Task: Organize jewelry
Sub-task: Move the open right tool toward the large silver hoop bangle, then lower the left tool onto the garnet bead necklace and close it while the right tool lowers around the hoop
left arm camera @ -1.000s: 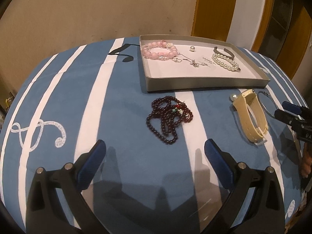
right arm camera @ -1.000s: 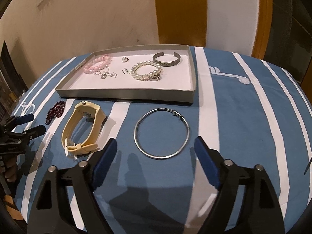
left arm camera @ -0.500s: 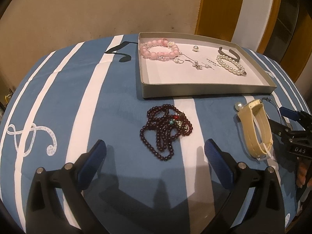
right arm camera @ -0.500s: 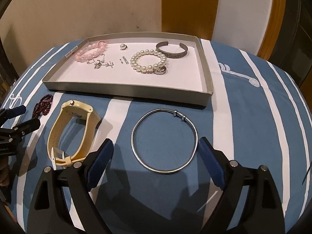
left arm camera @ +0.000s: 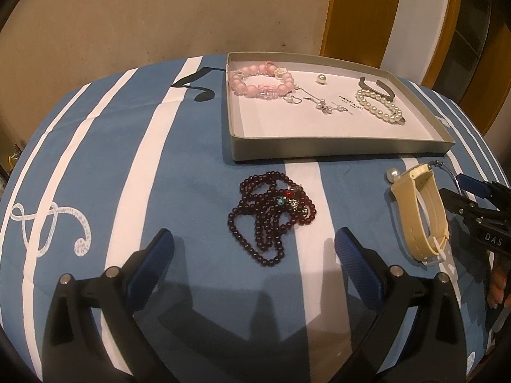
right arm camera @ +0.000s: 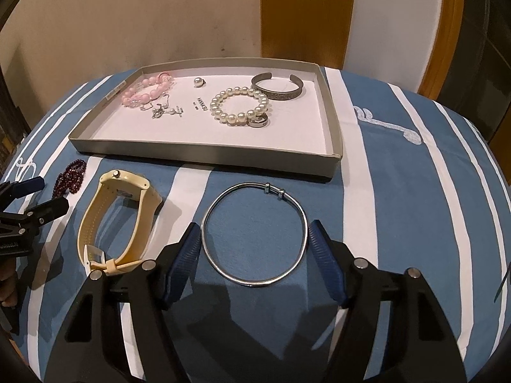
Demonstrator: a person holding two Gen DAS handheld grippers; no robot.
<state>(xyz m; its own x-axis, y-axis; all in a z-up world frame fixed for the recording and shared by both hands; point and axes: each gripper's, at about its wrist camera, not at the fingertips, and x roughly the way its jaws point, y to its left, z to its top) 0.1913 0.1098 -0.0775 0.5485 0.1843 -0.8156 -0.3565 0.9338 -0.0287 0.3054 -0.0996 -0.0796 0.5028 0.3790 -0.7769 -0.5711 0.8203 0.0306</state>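
Observation:
A grey cardboard tray (left arm camera: 335, 153) (right arm camera: 204, 154) holds a pink bead bracelet (left arm camera: 260, 83), a pearl bracelet (right arm camera: 239, 107), a metal cuff (right arm camera: 278, 91), a loose pearl and small earrings. On the cloth in front lie a dark red bead necklace (left arm camera: 271, 210), a cream watch (left arm camera: 421, 210) (right arm camera: 118, 223) and a silver bangle (right arm camera: 255, 233). My left gripper (left arm camera: 254, 249) is open just short of the necklace. My right gripper (right arm camera: 255, 249) is open with its fingers on either side of the bangle's near half.
The table is covered by a blue cloth with white stripes (left arm camera: 127, 159). A loose pearl (left arm camera: 392, 175) lies by the watch. A beige wall and a wooden door frame (right arm camera: 297, 12) stand behind the table.
Both grippers have moved forward and lower. The right gripper's fingers now flank the bangle and stand closer together. The left gripper has come closer to the red necklace.

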